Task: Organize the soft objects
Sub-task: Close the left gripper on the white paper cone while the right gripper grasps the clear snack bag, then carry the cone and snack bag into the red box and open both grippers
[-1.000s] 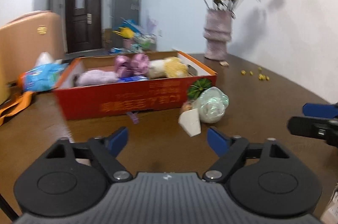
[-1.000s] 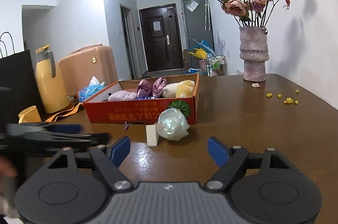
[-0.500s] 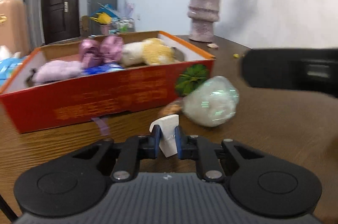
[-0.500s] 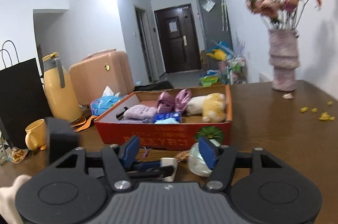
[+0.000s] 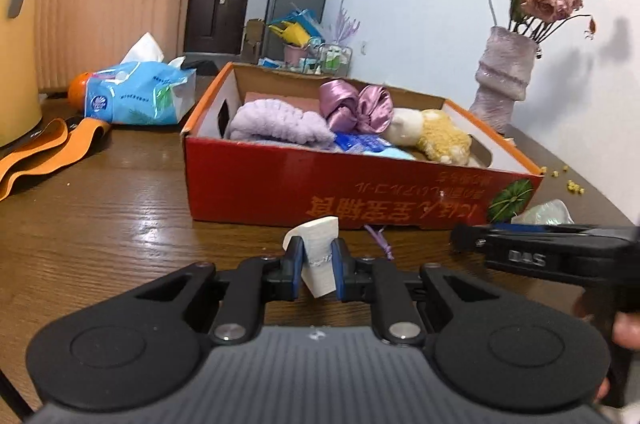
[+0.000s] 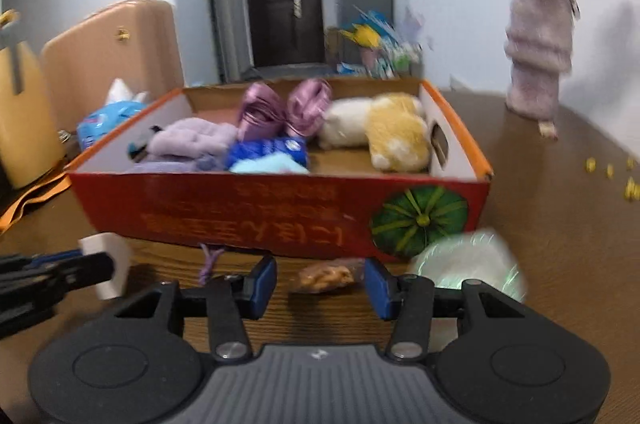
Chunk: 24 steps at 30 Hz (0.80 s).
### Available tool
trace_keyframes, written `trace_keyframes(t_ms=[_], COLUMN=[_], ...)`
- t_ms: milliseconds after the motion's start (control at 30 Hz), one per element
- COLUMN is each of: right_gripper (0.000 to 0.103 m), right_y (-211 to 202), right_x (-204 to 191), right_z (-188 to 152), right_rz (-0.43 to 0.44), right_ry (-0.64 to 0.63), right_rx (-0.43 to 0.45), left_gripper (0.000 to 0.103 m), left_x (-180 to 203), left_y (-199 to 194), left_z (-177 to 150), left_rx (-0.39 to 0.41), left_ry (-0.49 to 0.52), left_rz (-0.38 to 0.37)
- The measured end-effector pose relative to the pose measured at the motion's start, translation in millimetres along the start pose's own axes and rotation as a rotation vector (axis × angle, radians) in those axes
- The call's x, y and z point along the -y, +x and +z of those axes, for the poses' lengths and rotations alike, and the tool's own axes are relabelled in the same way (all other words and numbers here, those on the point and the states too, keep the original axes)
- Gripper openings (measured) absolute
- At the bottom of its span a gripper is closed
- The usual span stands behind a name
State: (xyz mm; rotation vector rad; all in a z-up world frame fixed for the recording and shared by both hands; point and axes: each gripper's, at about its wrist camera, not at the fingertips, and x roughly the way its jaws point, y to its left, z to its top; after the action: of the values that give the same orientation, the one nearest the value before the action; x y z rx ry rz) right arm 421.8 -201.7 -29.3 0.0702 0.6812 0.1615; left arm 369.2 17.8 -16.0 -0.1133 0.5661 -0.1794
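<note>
White and soft, the sponge [image 5: 318, 256] is pinched between the fingers of your left gripper [image 5: 316, 266], held up just in front of the red box [image 5: 320, 192]. Your right gripper [image 6: 320, 282] has its fingers spread apart with nothing held; a small brown snack bag [image 6: 324, 276] lies between them on the table [image 6: 560, 224], near the box's front wall. A shiny clear bag [image 6: 468, 264] sits beside the box's right corner, partly hidden by that gripper. Bare table lies left of the box. The right view is blurry.
</note>
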Motion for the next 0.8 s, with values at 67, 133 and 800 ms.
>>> trace_keyframes(t_ms=[67, 133, 800], right_gripper=[0.05, 0.05, 0.011], right_y=[6.6, 10.7, -48.0], right_x=[1.9, 2.2, 9.0], right_z=[0.2, 0.0, -44.6], right_rz=[0.008, 0.024, 0.165], right_ry=[0.02, 0.038, 0.023], right_rx=[-0.016, -0.025, -0.012], left_gripper=[0.016, 0.016, 0.016], left_x=[1.8, 4.9, 27.9], left_y=[-1.8, 1.3, -52.7], left_z=[-0.6, -0.7, -28.8], left_rx=[0.001, 0.0, 0.008], left_ry=[0.005, 0.01, 0.008], left_rz=[-0.012, -0.021, -0.031])
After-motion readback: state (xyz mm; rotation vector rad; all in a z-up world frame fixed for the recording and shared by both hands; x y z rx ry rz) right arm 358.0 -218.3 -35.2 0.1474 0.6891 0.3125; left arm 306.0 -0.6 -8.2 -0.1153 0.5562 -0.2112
